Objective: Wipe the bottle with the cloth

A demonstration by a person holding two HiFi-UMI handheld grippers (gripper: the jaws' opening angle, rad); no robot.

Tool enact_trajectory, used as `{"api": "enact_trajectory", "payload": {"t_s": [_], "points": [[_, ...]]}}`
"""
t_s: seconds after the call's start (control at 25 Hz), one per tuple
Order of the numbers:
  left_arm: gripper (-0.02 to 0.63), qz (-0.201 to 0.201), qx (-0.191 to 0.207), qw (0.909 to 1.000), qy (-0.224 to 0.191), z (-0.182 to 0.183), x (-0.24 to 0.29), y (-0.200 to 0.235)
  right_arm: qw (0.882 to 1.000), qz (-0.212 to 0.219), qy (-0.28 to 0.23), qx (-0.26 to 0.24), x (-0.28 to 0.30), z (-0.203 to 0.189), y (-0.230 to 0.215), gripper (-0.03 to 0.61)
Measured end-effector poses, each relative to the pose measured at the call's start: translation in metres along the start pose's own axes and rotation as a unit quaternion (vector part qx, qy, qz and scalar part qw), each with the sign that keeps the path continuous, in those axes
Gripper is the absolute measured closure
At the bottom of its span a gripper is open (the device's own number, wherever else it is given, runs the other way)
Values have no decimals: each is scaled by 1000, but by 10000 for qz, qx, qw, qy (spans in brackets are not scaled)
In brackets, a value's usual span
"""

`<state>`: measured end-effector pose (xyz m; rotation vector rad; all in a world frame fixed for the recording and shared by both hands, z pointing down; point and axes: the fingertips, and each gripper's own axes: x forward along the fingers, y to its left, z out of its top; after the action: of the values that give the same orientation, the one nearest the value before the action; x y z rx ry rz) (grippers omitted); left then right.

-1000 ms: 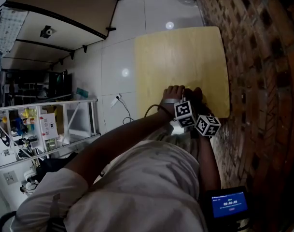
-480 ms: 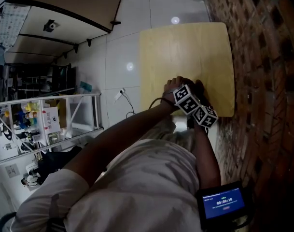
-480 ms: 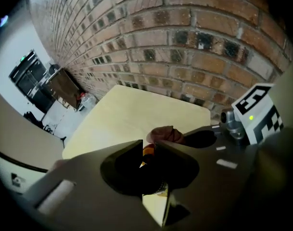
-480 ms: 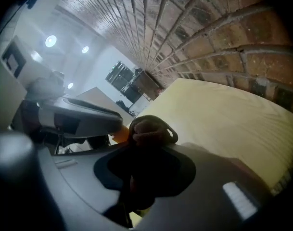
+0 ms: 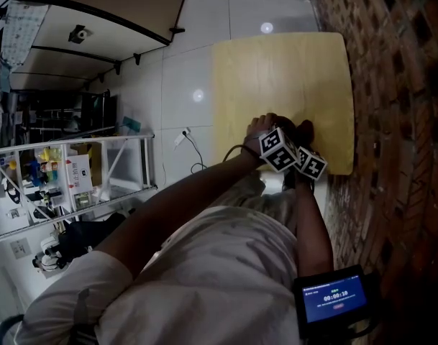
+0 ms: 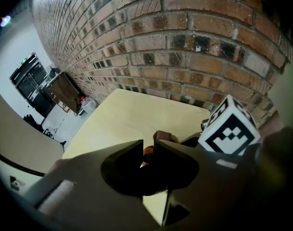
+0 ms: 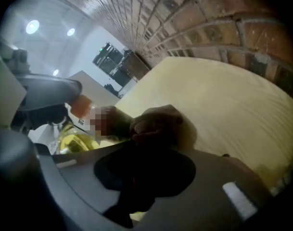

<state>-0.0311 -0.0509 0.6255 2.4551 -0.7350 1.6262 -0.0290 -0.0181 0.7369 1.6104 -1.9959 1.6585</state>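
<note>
On the yellow table (image 5: pixel 276 70) both grippers meet near its front edge, their marker cubes side by side. My left gripper (image 6: pixel 147 150) has its jaws closing to a narrow slit around the bottle's orange cap (image 6: pixel 146 154). From the right gripper view, the bottle (image 7: pixel 71 139) holds yellow liquid and has an orange cap (image 7: pixel 80 105) under the left gripper. My right gripper (image 7: pixel 136 177) is shut on a dark brown cloth (image 7: pixel 158 124), which is bunched up beside the bottle. The head view hides bottle and cloth behind the person's hands.
A brick wall (image 5: pixel 398 121) runs along the table's right side. A metal shelf rack (image 5: pixel 60 185) with small items stands to the left on the white tiled floor. A device with a blue screen (image 5: pixel 335 299) hangs at the person's right hip.
The two marker cubes have drawn closer together at the table's front edge. The head camera has shifted a little, so the table sits higher and further right in view.
</note>
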Motion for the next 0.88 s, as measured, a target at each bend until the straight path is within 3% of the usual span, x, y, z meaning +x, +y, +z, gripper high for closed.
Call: {"api": "enact_trajectory", "payload": {"t_s": [0.2,0.32,0.44,0.56,0.68,0.76,0.88], "points": [[523,-80,79,9999,33,0,0,-1,9981,-172,589,100,7,-13,-16,491],[523,-215,474,9986,9,0,-2,-6,9994,-5,168,290,-18,-1,-23,491],[524,-518,1230,9910,-78,-1,-3,-16,9990,253,-234,285,-44,16,-27,491],[525,-925,2318,9681,-211,-5,-7,-33,9978,523,-257,-304,-59,34,-22,491],[526,-1213,3433,9307,-344,-11,-12,-51,9914,797,-143,-1025,-66,55,-5,491],[526,-1299,3896,9109,-392,-13,-15,-60,9848,1070,-61,-1365,-68,68,10,491],[527,-1322,4187,8974,-427,-11,-15,-67,9730,1780,140,-1462,-68,88,39,491]]}}
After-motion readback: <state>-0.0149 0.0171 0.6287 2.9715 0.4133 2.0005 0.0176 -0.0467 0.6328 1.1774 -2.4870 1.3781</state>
